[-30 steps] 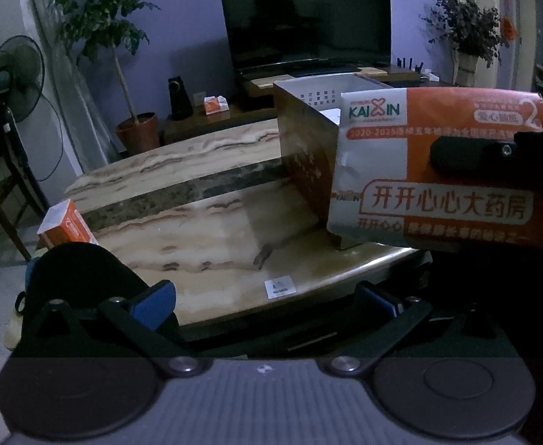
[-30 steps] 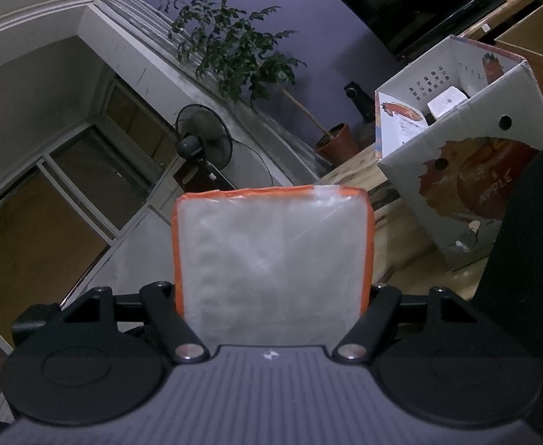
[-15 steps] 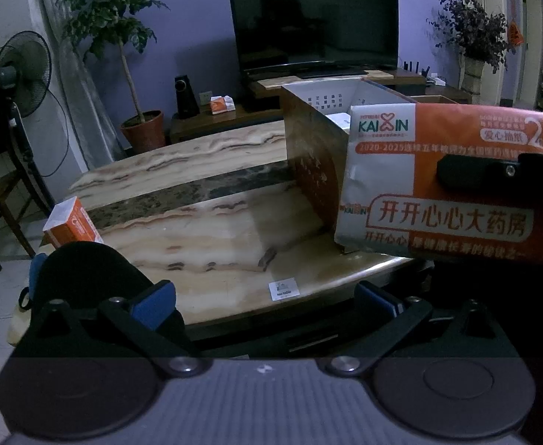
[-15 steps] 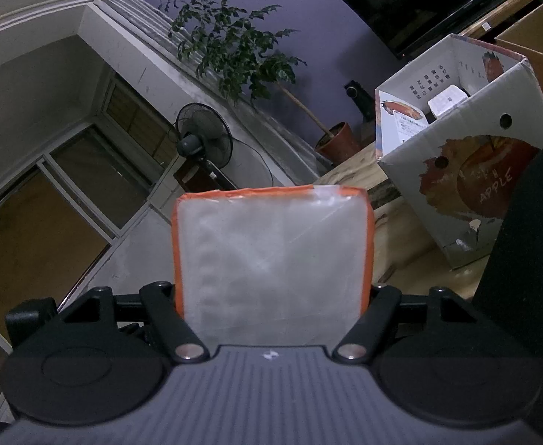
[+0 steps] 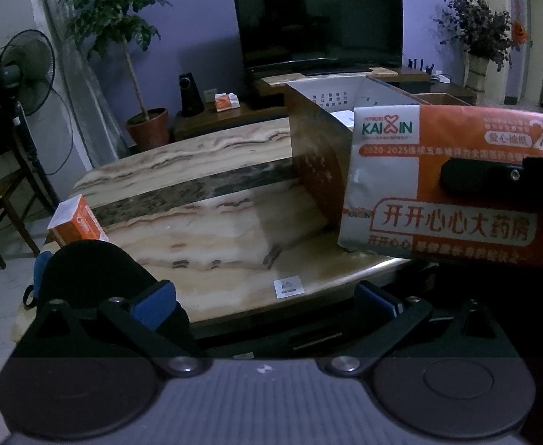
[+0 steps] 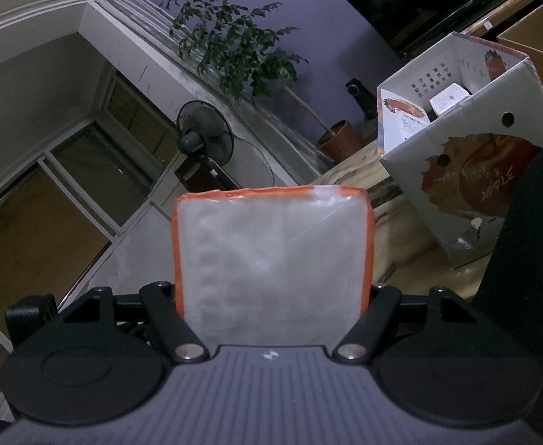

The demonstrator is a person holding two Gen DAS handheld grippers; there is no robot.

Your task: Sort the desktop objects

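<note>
Dim room, low light. Our right tool [image 6: 273,296] is clamped on an orange-and-white tissue pack [image 6: 273,263], jaws spread wide to take its full width, and the pack fills the middle of the right wrist view. From the left wrist view the same pack [image 5: 445,181] hangs in the air above the near right corner of the marble surface [image 5: 212,222], with one black finger [image 5: 479,176] of the right tool pressed across its printed face.

Our left tool [image 5: 265,296] is open, blue pads [image 5: 152,298] well apart and nothing between them; it sits low at the near edge of the surface.

Behind the pack stands an open apple carton [image 6: 467,170] on the surface, a white box [image 6: 451,98] lying inside it. The pack partly hides the carton's near corner in the left view. A second brown carton [image 6: 542,33] sits beyond it.

A small orange box [image 5: 76,224] rests at the far left edge of the surface. A dark rounded object [image 5: 97,274] blocks the near left corner; what it is we cannot tell. A small white label [image 5: 288,286] lies near the front edge.

Around: a television [image 5: 319,18], a potted tree [image 5: 123,37], a standing fan [image 5: 25,66], a speaker [image 5: 189,92].
</note>
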